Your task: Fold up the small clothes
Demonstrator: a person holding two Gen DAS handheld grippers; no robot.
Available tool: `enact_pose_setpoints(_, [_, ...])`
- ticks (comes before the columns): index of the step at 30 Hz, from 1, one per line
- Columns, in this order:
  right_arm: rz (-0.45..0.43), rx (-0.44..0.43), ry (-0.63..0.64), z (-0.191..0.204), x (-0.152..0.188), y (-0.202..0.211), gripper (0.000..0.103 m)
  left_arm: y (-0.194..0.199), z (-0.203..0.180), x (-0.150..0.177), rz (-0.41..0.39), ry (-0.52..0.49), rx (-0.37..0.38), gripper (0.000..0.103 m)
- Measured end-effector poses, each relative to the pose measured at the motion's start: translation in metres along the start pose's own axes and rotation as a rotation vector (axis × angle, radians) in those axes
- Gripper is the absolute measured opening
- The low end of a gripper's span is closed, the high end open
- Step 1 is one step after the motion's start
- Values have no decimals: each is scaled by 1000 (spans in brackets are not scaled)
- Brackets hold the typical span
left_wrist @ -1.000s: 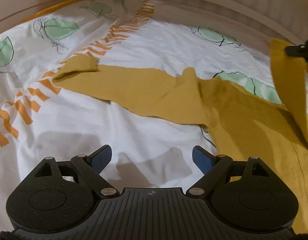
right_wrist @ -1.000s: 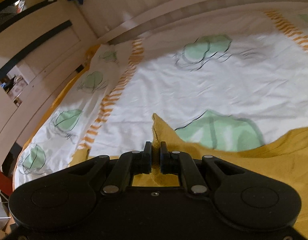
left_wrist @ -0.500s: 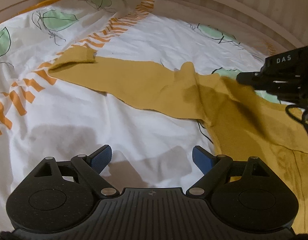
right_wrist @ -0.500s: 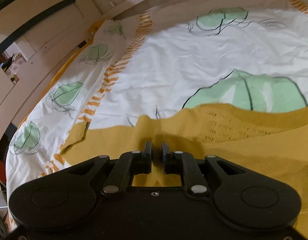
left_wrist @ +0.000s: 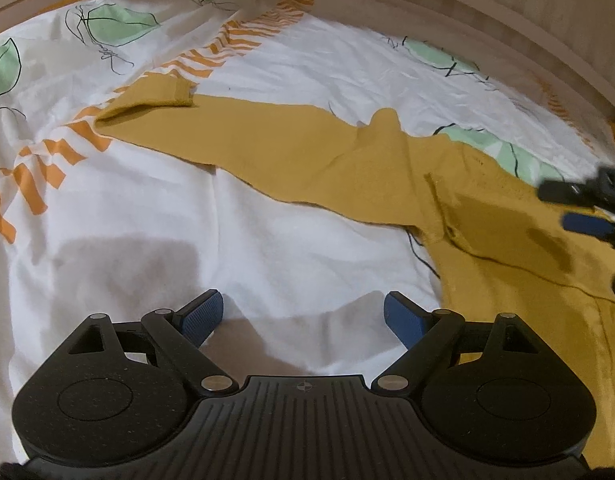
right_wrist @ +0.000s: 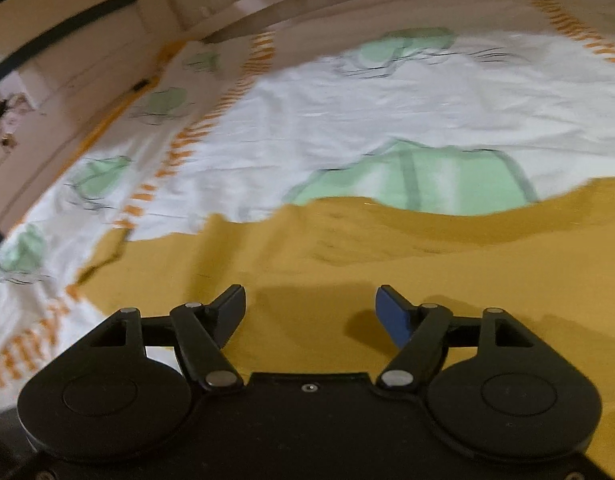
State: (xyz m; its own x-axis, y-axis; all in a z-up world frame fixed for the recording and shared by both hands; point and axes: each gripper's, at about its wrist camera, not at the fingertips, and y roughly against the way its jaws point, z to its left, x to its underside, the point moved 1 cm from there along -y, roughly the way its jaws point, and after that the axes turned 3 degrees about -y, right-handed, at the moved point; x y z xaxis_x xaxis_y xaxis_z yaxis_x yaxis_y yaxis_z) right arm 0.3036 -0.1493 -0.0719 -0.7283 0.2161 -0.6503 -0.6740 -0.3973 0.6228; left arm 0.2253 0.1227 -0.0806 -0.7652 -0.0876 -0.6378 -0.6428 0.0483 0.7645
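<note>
A mustard-yellow garment [left_wrist: 387,172] lies on the bed sheet, one long sleeve stretched to the left with its cuff [left_wrist: 175,94] folded over. My left gripper [left_wrist: 303,314] hangs open over bare sheet just left of the garment's body, nothing between its blue pads. My right gripper [right_wrist: 310,308] is low over the garment [right_wrist: 387,264]; its jaws are opening and no cloth is between them. In the left wrist view the right gripper [left_wrist: 579,208] shows at the right edge above the garment.
The sheet [left_wrist: 267,248] is white with green leaf prints and orange striped bands. A pale wooden bed rail [left_wrist: 467,12] curves along the far side. Wooden furniture [right_wrist: 79,52] stands beyond the bed's left end.
My right gripper came down onto the bed and opened, letting go of the yellow cloth it held pinched; that part now lies flat. The left gripper stayed open in place.
</note>
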Motion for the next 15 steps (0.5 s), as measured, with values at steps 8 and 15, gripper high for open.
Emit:
enact_pose_setpoints(8, [-91,176,12,-39,35,32,81,-4,-4,5,-27,-44,-19,90])
enact_pose_setpoints(15, [-126,238,-22,-57,57,59,86,-8,-6,9,-51,-69,-17,96])
